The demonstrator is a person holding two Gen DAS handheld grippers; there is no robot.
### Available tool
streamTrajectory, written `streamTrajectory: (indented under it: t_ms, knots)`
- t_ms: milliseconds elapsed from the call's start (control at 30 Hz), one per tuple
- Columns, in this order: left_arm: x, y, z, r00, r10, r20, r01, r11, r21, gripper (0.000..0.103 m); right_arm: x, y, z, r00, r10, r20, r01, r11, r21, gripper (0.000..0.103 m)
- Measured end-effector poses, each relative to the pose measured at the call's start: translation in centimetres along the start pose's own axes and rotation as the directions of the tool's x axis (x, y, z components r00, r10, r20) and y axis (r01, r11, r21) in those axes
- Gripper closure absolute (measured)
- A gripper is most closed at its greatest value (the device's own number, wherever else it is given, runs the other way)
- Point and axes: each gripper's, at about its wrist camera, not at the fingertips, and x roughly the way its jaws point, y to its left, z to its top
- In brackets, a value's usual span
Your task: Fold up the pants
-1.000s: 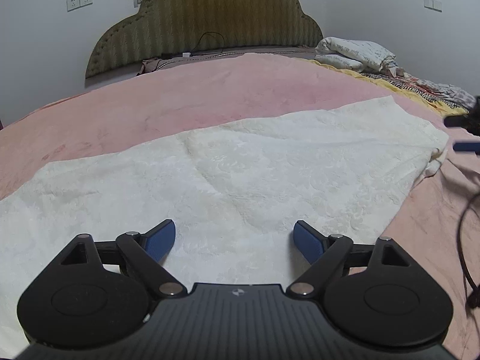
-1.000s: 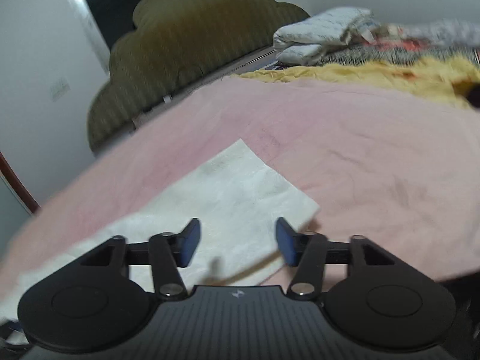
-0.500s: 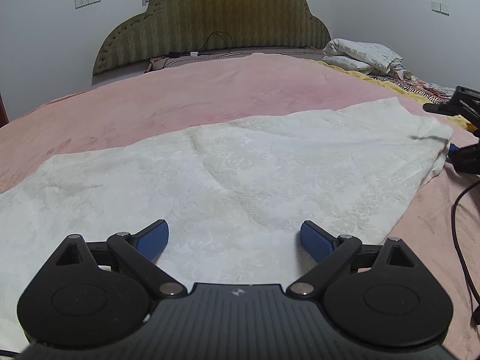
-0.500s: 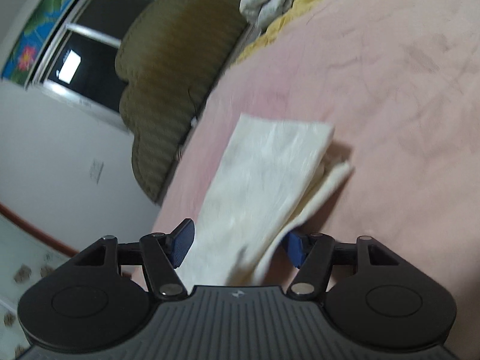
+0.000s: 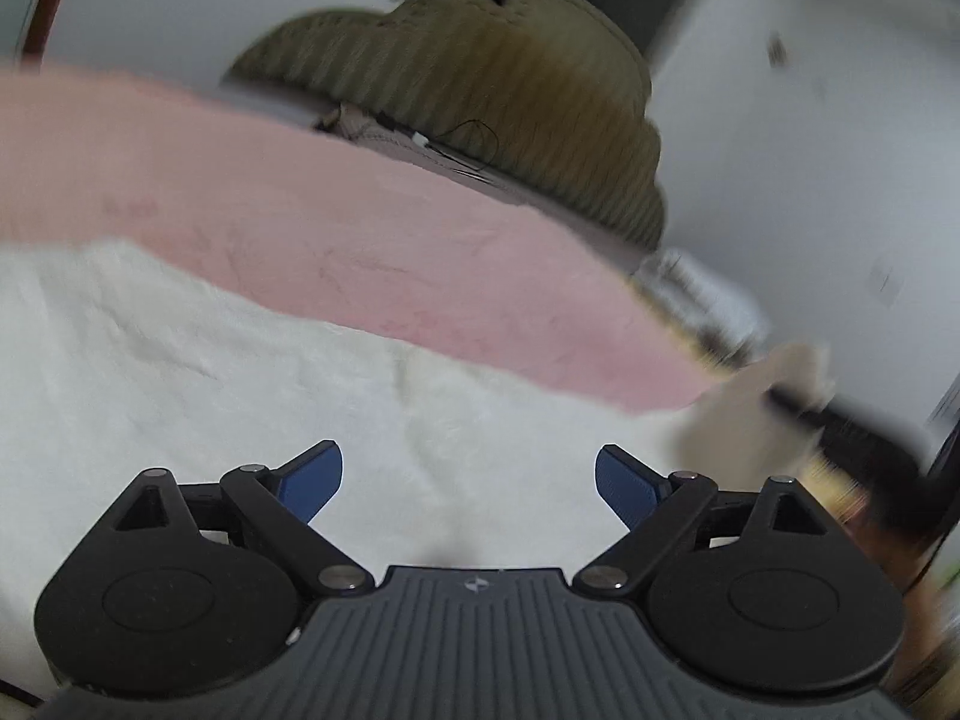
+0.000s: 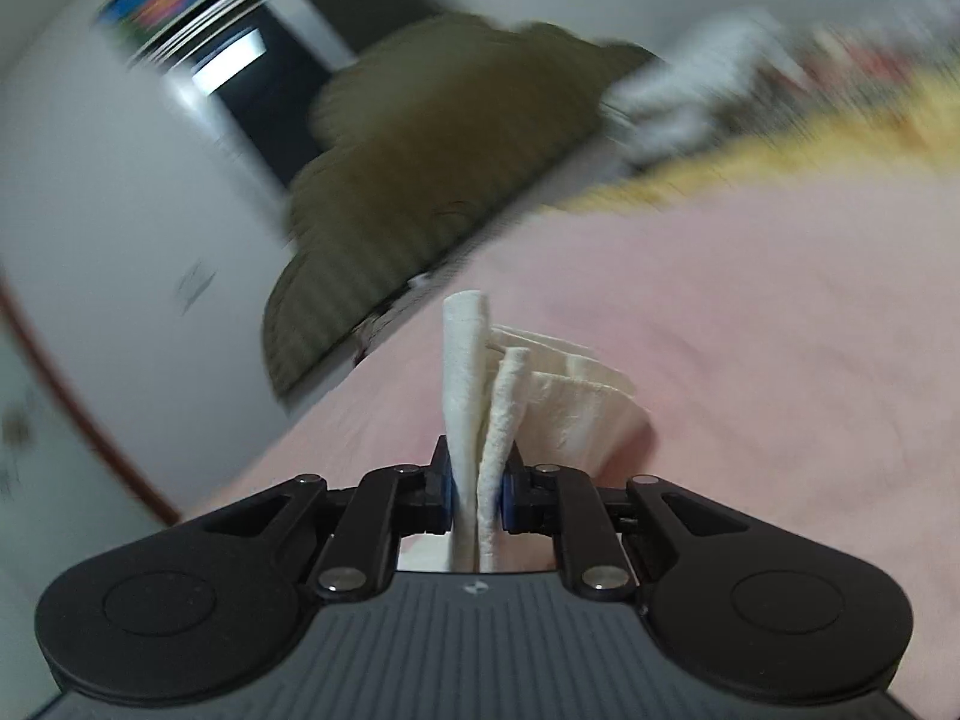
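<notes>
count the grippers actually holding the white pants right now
1: the right gripper, its jaws closing on a bunched edge of the white pants. The left gripper hangs open above the spread cloth, gripping nothing.

The right gripper (image 6: 478, 495) is closing, its blue fingers (image 6: 447, 495) pinching bunched folds of the white pants (image 6: 474, 384). The left gripper (image 5: 468, 480) is rolled sideways, fingers (image 5: 312, 477) spread wide, gripping nothing.

Pants (image 5: 240, 372) lay spread on the bed cover (image 5: 336, 228), headboard (image 5: 492, 90) behind. One pants end stood bunched between the right gripper (image 6: 478, 489) pads; bedding pile (image 6: 690, 90) far right.
</notes>
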Motion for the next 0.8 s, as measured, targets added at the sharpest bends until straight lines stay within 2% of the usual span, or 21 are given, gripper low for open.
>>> streamTrajectory:
  t_ms: [33,67,133,200,267,400,467,500,533,567,600,633,667,700,733,800]
  knots:
    - [0.1,0.9,0.4,0.999,-0.053,-0.005,0.052,0.995,-0.089,0.01,-0.5,3.2,-0.4,1.0,0.017,0.003,-0.016,0.985,-0.171,0.089]
    - [0.3,1.7,0.6,0.995,-0.097,-0.006,0.095,0.981,-0.17,0.009,-0.8,6.0,-1.3,0.999,0.04,0.002,-0.037,0.948,-0.316,0.089]
    - [0.7,2.7,0.7,0.985,-0.171,0.0,0.163,0.943,-0.289,0.007,-1.1,10.5,-3.8,0.993,0.102,-0.053,-0.114,0.861,-0.496,0.09]
    - [1.6,3.1,0.7,0.97,-0.242,-0.002,0.225,0.903,-0.366,0.003,-0.7,13.1,-6.4,0.98,0.14,-0.143,-0.197,0.806,-0.559,0.09]
    - [2.8,3.2,0.7,0.957,-0.289,-0.032,0.25,0.873,-0.418,0.002,-0.3,14.6,-8.7,0.969,0.149,-0.197,-0.238,0.774,-0.587,0.09]
    - [5.5,3.3,0.3,0.948,-0.308,-0.079,0.224,0.824,-0.52,0.002,-1.1,16.3,-10.7,0.967,0.149,-0.209,-0.25,0.729,-0.637,0.089]
    - [6.5,3.2,0.5,0.951,-0.299,-0.081,0.21,0.816,-0.538,0.003,-2.0,17.0,-10.9,0.961,0.176,-0.213,-0.274,0.699,-0.66,0.089]
    - [6.9,3.1,0.7,0.951,-0.298,-0.081,0.21,0.818,-0.535,0.005,-2.4,17.2,-11.0,0.958,0.192,-0.215,-0.287,0.685,-0.67,0.089]
    - [7.1,3.0,1.0,0.954,-0.287,-0.087,0.202,0.829,-0.522,0.016,-2.8,17.5,-11.1,0.953,0.206,-0.221,-0.302,0.668,-0.68,0.089]
    - [7.1,2.9,1.3,0.956,-0.276,-0.101,0.19,0.844,-0.501,0.042,-3.1,17.9,-11.3,0.949,0.215,-0.232,-0.316,0.652,-0.689,0.089]
    - [7.0,2.8,1.6,0.962,-0.246,-0.119,0.167,0.874,-0.456,0.055,-3.1,18.3,-11.5,0.946,0.216,-0.243,-0.325,0.638,-0.698,0.089]
    - [6.6,2.5,2.0,0.972,-0.194,-0.131,0.127,0.908,-0.4,0.076,-2.9,18.7,-11.8,0.944,0.212,-0.252,-0.329,0.621,-0.712,0.089]
    - [6.1,2.3,2.3,0.983,-0.129,-0.134,0.078,0.939,-0.334,0.082,-2.8,19.1,-12.2,0.946,0.205,-0.253,-0.325,0.604,-0.728,0.089]
    - [5.4,2.0,2.6,0.991,-0.058,-0.124,0.025,0.967,-0.254,0.083,-2.7,19.5,-12.5,0.945,0.204,-0.256,-0.327,0.591,-0.737,0.089]
    - [4.6,1.6,2.9,0.994,-0.003,-0.11,-0.017,0.983,-0.181,0.087,-2.5,20.0,-12.8,0.939,0.213,-0.268,-0.343,0.582,-0.738,0.089]
    - [2.8,0.8,3.2,0.994,0.097,-0.055,-0.1,0.994,-0.043,0.089,-2.3,21.1,-13.3,0.926,0.243,-0.289,-0.377,0.57,-0.73,0.089]
